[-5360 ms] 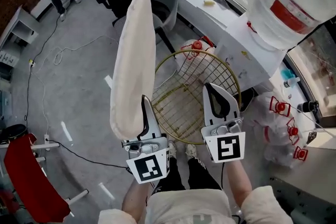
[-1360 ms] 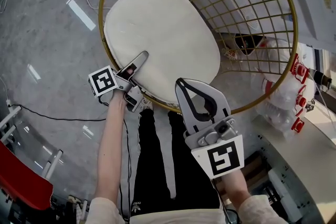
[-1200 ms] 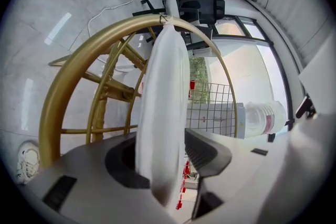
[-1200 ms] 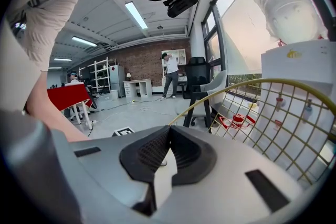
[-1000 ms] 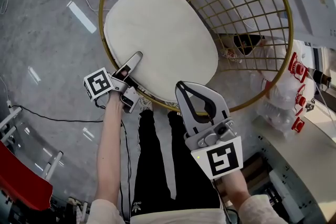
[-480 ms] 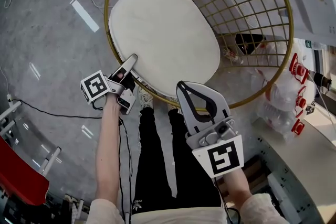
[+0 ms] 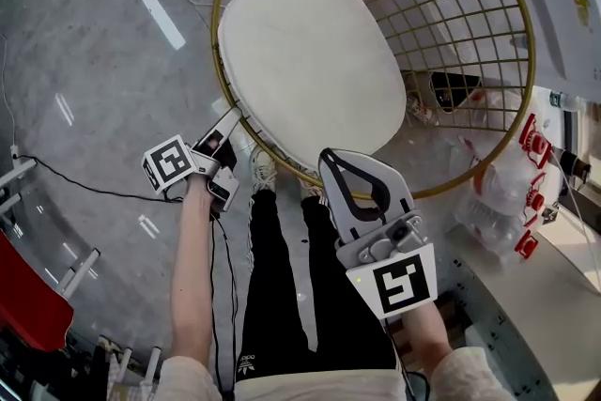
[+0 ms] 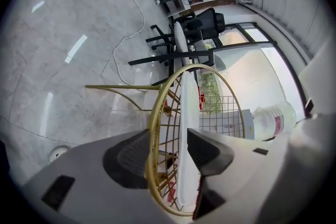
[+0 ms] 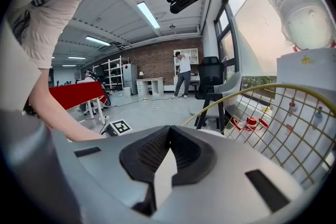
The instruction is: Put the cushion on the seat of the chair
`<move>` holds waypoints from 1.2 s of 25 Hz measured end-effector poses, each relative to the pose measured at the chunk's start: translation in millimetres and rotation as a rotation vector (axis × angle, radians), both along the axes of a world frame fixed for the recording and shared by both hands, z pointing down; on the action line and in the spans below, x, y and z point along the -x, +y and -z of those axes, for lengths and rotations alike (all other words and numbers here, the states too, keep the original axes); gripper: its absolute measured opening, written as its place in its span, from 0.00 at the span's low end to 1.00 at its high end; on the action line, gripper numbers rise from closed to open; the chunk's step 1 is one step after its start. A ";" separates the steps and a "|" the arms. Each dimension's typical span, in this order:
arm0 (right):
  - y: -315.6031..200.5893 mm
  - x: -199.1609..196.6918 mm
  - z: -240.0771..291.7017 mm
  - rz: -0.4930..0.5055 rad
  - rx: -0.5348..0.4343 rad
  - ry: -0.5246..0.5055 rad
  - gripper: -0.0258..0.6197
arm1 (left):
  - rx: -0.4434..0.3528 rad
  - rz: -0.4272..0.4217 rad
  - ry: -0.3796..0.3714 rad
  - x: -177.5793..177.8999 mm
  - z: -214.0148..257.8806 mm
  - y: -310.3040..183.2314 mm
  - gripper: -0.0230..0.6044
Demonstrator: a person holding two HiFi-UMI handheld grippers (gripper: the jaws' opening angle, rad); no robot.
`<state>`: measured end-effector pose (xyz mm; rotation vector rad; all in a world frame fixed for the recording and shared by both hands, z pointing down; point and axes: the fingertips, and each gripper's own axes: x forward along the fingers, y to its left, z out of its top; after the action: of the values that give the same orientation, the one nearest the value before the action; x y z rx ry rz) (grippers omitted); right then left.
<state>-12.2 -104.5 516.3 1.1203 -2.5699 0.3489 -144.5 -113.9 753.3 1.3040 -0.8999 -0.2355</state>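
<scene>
I see an open-plan office: red brick back wall (image 9: 157,66), long ceiling strip lights (image 9: 148,14), white open shelving (image 9: 116,77), black swivel chair (image 9: 211,76), polished grey floor (image 7: 94,61).

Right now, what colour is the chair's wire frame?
The wire frame is gold, best seen in head view.

Grey polished floor (image 7: 84,42), streaked with glare. Brick end wall (image 9: 157,66). Tall windows (image 9: 227,34) on 1 side. Ceiling strip lights (image 9: 148,14), lit. White shelving (image 9: 116,78); white desk (image 9: 149,84); black office chair (image 9: 211,76); red tabletop (image 9: 79,93).
</scene>
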 end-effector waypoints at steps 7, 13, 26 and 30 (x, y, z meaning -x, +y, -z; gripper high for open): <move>-5.0 5.3 -4.7 0.007 0.013 0.030 0.07 | -0.014 0.105 -0.362 60.5 5.8 10.3 0.26; -21.1 8.0 27.1 -0.030 -0.015 -0.028 0.07 | -0.023 0.274 -0.787 132.9 57.6 21.3 0.06; -99.1 13.9 223.8 -0.210 -0.288 -0.150 0.07 | -0.558 0.691 -1.414 204.2 426.8 -16.9 0.06; -82.2 11.3 320.2 -0.236 -0.352 -0.200 0.07 | -0.733 0.623 -1.283 145.1 538.8 -10.3 0.06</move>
<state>-23.5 -186.7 196.1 1.5940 -2.7485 0.0614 -289.6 -124.2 214.4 1.7967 -2.4937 -0.1977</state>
